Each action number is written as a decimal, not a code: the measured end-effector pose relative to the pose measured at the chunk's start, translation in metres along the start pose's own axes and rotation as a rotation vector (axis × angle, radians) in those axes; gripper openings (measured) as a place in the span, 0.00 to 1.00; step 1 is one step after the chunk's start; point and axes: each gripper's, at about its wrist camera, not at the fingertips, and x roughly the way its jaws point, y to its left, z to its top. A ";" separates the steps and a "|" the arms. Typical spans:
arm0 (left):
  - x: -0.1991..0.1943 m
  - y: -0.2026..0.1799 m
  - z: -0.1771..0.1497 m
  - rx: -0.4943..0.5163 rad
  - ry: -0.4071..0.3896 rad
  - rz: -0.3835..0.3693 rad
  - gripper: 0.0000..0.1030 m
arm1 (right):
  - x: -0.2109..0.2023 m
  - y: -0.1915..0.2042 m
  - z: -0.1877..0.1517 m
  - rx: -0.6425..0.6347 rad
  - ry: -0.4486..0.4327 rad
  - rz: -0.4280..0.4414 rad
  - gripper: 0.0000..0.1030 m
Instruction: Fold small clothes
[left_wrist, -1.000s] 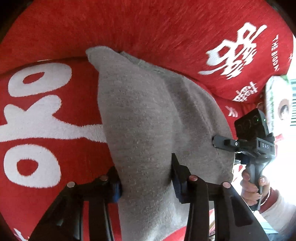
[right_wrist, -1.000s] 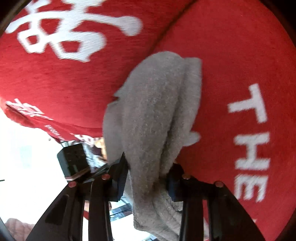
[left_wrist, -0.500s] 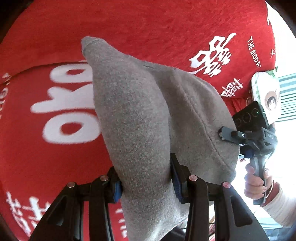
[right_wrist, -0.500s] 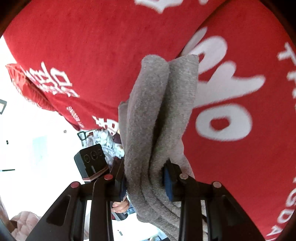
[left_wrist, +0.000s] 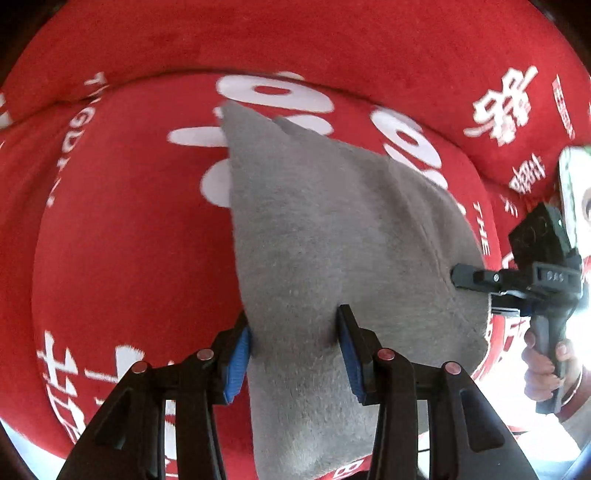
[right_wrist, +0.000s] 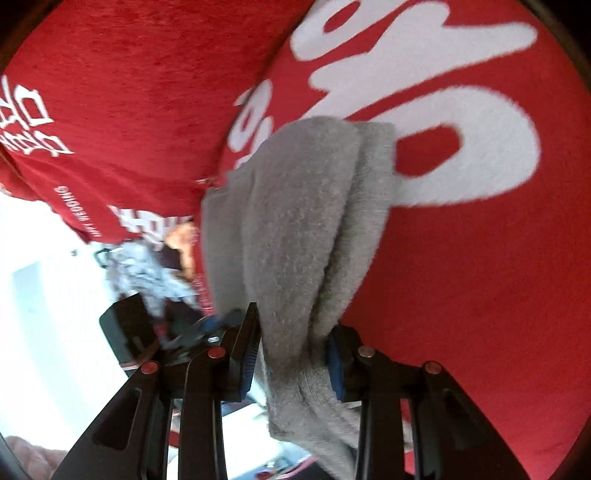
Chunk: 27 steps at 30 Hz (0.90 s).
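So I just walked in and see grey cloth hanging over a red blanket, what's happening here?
A person is handling a grey garment with two handheld grippers. The left gripper is clamped on one part of it and the right gripper on another bunched edge, so the cloth hangs between them above the red blanket with white lettering. The person's hand shows on the right gripper's handle. No finished fold is laid down yet.

We see our left gripper: black angular fingers, blue ribbed pads, coppery round screws. Our right gripper matches it. Our right hand shows a bracelet and pale sleeve.
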 end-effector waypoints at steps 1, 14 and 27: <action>-0.002 0.000 -0.001 -0.005 -0.006 0.016 0.46 | -0.003 0.002 0.001 -0.011 -0.002 -0.037 0.34; -0.042 -0.019 -0.020 0.028 -0.077 0.197 0.99 | -0.042 0.067 -0.041 -0.188 -0.110 -0.407 0.30; -0.037 -0.017 -0.029 -0.023 -0.056 0.241 0.99 | 0.013 0.063 -0.076 -0.290 -0.080 -0.565 0.19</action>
